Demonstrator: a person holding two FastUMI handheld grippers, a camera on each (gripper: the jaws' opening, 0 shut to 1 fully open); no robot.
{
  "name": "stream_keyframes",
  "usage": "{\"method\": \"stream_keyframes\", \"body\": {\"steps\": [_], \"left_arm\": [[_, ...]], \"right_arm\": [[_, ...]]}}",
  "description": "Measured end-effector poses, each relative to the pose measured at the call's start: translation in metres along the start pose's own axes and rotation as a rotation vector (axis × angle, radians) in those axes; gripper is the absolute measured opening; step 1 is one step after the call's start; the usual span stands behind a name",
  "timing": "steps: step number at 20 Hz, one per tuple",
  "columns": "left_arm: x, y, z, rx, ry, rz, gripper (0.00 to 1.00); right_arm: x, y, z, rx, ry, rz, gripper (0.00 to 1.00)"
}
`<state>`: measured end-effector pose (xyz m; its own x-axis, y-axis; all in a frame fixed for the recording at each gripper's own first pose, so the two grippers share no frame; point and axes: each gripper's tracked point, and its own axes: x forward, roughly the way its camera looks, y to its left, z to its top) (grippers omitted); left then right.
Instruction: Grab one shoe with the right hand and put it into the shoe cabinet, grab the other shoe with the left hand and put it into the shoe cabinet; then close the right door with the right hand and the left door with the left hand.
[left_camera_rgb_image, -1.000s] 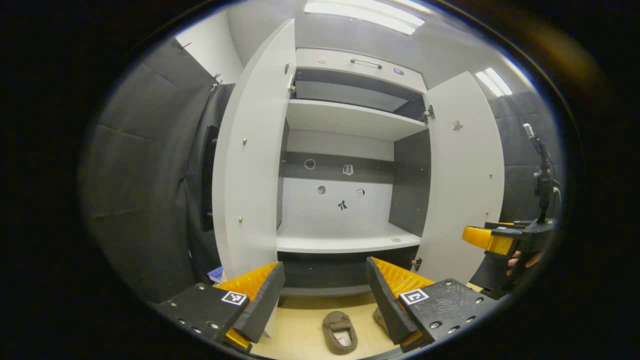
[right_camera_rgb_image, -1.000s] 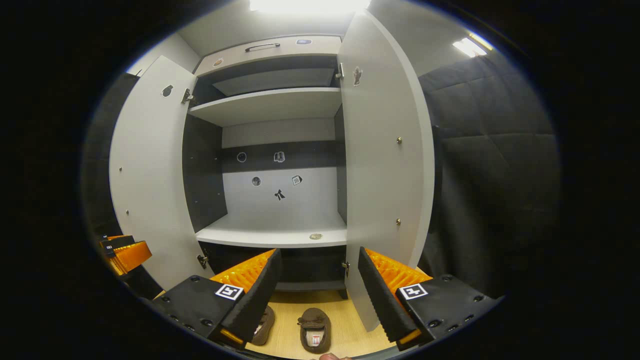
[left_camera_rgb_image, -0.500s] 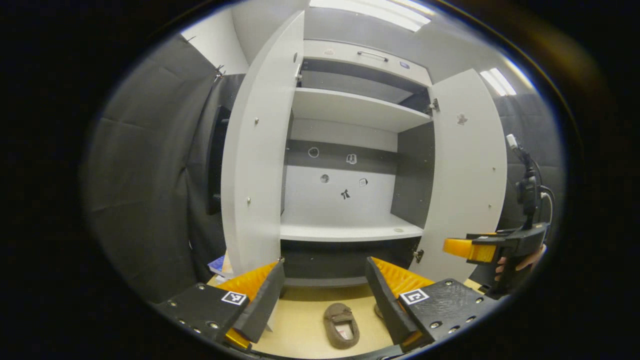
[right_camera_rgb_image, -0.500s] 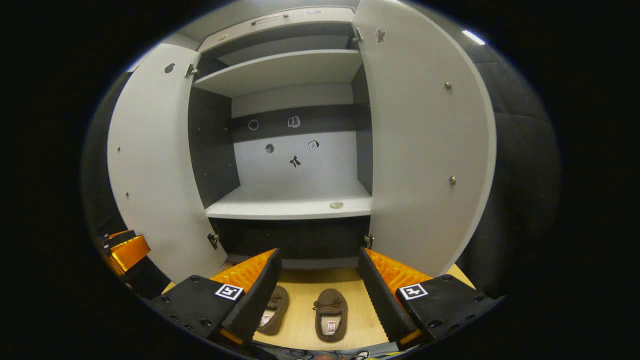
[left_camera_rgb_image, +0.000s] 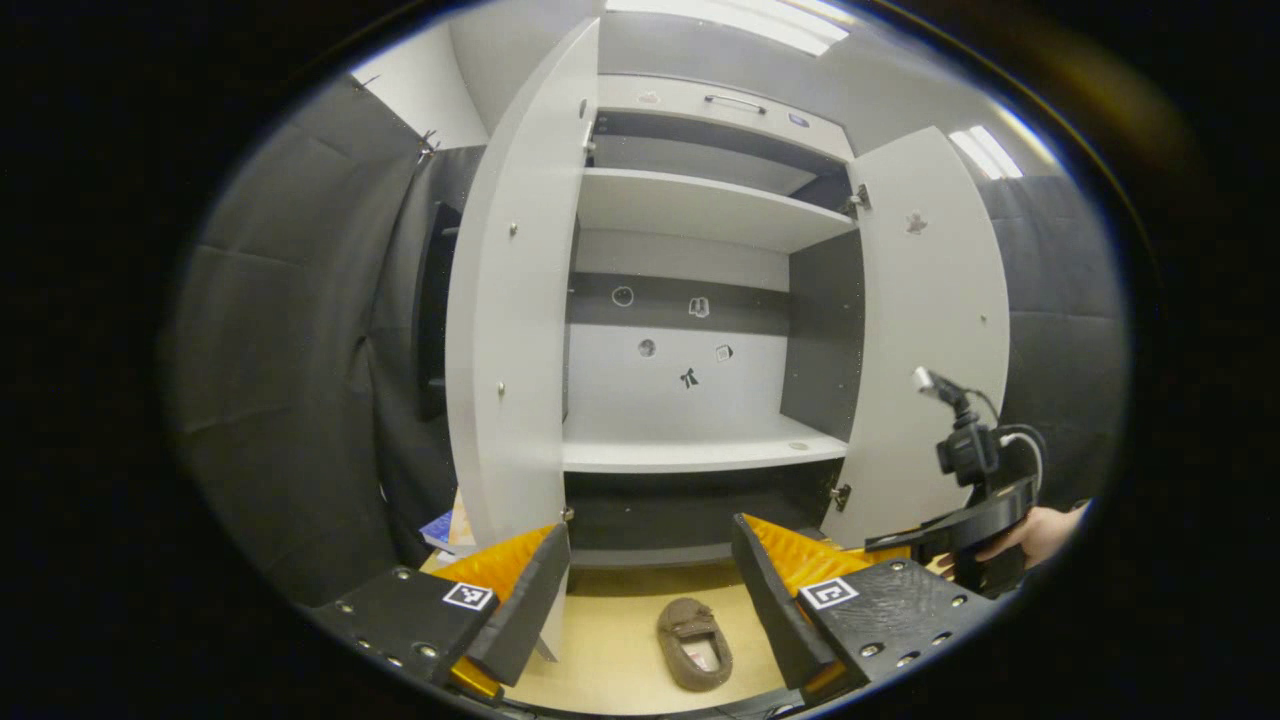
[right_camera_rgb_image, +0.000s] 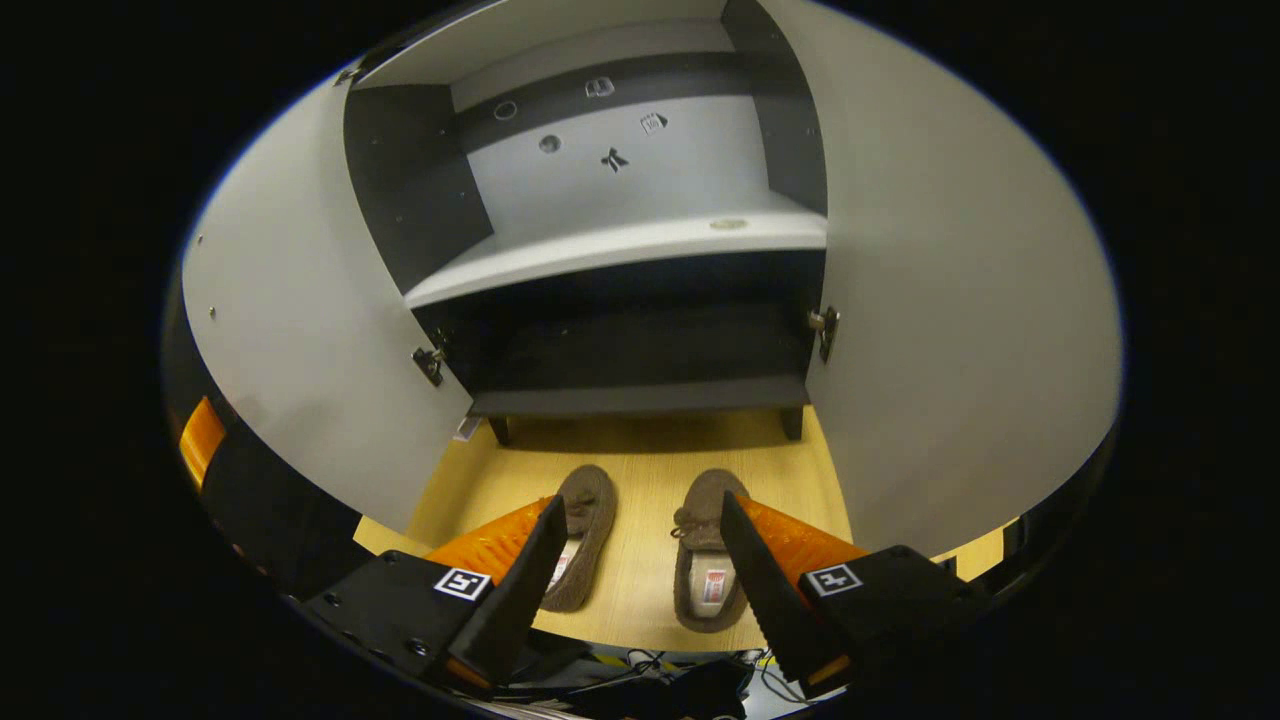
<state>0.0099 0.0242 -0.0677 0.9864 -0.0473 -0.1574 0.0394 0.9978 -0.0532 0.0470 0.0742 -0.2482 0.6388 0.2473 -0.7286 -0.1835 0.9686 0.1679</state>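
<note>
Left gripper view: my left gripper (left_camera_rgb_image: 640, 590) hangs with its jaws spread wide, nothing between them. Straight ahead of it stands the shoe cabinet (left_camera_rgb_image: 700, 300), both doors swung open: the left door (left_camera_rgb_image: 515, 300) rises just beyond my left finger, the right door (left_camera_rgb_image: 930, 330) stands ahead and to the right. The lower shelf (left_camera_rgb_image: 700, 455) is bare apart from a small round disc near its right end. On the wooden floor (left_camera_rgb_image: 610, 650), below and between the fingers, lies one brown shoe (left_camera_rgb_image: 694, 643), toe toward the cabinet, closer to the right finger; I cannot make out the second one here. Off to the right, near the right door, a hand (left_camera_rgb_image: 1035, 530) holds the right gripper (left_camera_rgb_image: 900, 545); from this side I cannot tell its jaws.

Right gripper view: the right gripper (right_camera_rgb_image: 640, 575) is tilted down toward the floor (right_camera_rgb_image: 640, 450), jaws spread, gripping nothing. Both shoes lie side by side in front of the cabinet's dark bottom compartment (right_camera_rgb_image: 640, 350). The left shoe (right_camera_rgb_image: 580, 535) runs partly behind my left finger; the right shoe (right_camera_rgb_image: 708, 565) lies just inside the right finger, apart from the pads as far as I can see. The open doors flank the gripper on both sides.
</note>
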Motion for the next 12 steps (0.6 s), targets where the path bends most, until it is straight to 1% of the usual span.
{"method": "stream_keyframes", "body": {"steps": [2,3,6,10,11,12], "left_arm": [[-0.002,-0.003,-0.008,0.002,0.017,-0.008,0.98],[-0.002,-0.004,-0.012,0.006,0.025,-0.010,0.94],[-0.002,-0.004,-0.028,0.026,0.062,-0.007,0.94],[-0.002,-0.005,-0.041,0.003,0.092,-0.004,0.94],[-0.001,-0.005,-0.043,-0.011,0.096,-0.004,0.94],[0.000,-0.006,-0.045,-0.025,0.098,-0.008,0.94]], "right_arm": [[0.021,-0.007,-0.025,0.006,0.057,-0.005,0.99],[0.032,-0.011,-0.037,0.001,0.075,-0.010,0.99],[0.058,-0.018,-0.066,0.025,0.121,-0.024,0.99],[0.093,-0.021,-0.092,0.046,0.154,-0.046,0.99],[0.103,-0.024,-0.095,0.048,0.153,-0.063,0.93],[0.112,-0.025,-0.096,0.049,0.150,-0.077,0.99]]}}
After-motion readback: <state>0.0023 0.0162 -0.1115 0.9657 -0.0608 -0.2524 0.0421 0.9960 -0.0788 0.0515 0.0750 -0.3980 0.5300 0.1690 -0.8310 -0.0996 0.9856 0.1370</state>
